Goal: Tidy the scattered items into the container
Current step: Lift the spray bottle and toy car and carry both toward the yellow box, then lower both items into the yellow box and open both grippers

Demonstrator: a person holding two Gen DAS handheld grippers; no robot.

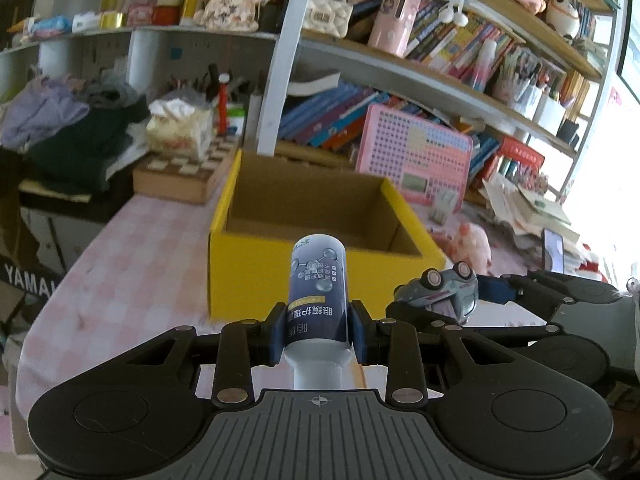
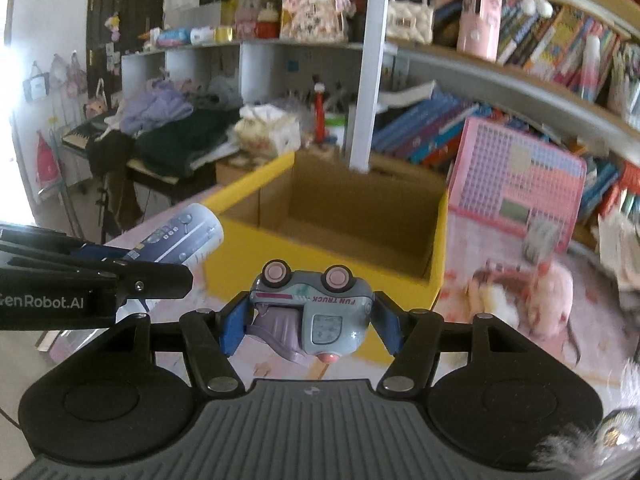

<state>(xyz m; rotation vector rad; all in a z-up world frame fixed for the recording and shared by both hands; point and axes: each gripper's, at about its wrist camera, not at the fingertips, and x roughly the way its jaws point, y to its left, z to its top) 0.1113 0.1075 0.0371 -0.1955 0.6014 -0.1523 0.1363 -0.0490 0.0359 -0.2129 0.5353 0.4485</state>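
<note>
Your left gripper clamped a bottle, your right gripper a toy truck (upside down); both could've collided over the 1 yellow box.

A table with a pink-and-white checked cloth stood before a curved white shelving unit, its upright post rising behind. Books leaned along the lower shelf, with a quilted cream handbag above. To the left lay a heap of folded clothes (lilac over dark green). Strong daylight, probably from a window, washed out the right edge. A white wall showed further left.
</note>
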